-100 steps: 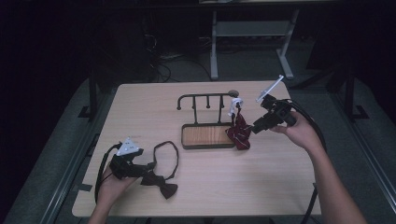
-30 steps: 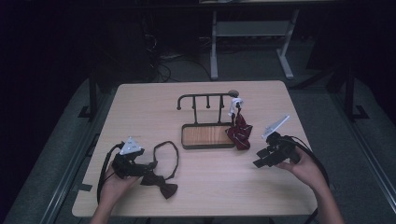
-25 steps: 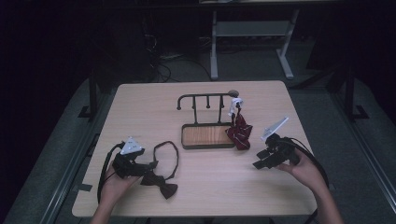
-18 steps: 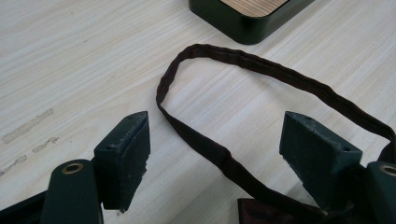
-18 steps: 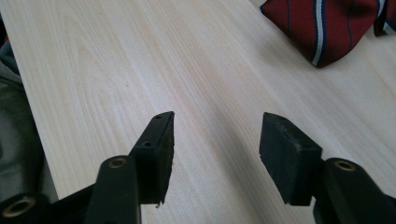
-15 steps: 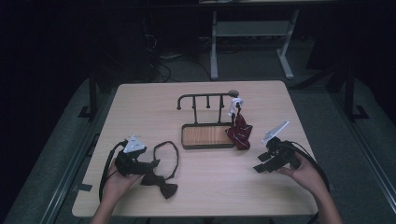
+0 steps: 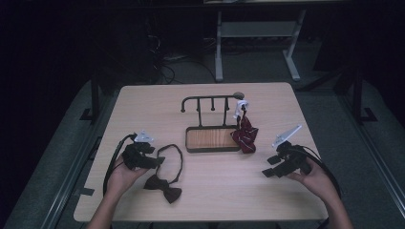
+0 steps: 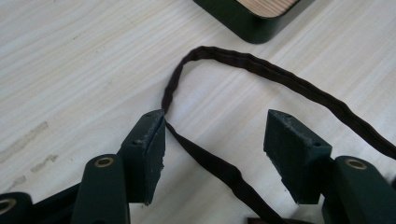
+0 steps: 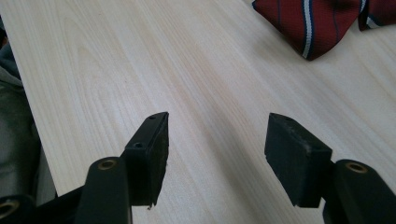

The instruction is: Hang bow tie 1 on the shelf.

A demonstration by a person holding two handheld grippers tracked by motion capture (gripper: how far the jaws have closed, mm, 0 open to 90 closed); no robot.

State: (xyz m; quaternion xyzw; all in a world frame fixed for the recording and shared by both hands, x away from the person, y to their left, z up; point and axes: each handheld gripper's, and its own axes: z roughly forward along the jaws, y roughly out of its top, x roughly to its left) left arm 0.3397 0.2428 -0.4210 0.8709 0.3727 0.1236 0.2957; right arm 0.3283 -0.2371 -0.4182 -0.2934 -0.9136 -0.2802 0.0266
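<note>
A dark brown bow tie [image 7: 163,187] lies at the table's front left, and its thin strap [image 7: 172,150] loops toward the rack. My left gripper [image 7: 155,162] sits at the loop's left side. In the left gripper view the strap [image 8: 210,161] runs between the jaws of the left gripper [image 8: 215,126], which have just been closing but stand apart from it, so it is open. A red striped bow tie [image 7: 245,136] hangs at the right end of the black rack [image 7: 210,102]. My right gripper [image 7: 268,171] hovers at the front right, its jaws just opening over bare wood.
The rack stands on a black tray with a wooden floor [image 7: 212,149] in the middle of the light wooden table [image 7: 215,200]. The red tie's tip [image 9: 317,23] lies ahead of the right gripper [image 9: 217,126]. Dark floor and a metal frame lie behind the table.
The right gripper, earlier up at the red tie by the rack, has come back to the table's front right. The left gripper has edged up toward the strap loop.
</note>
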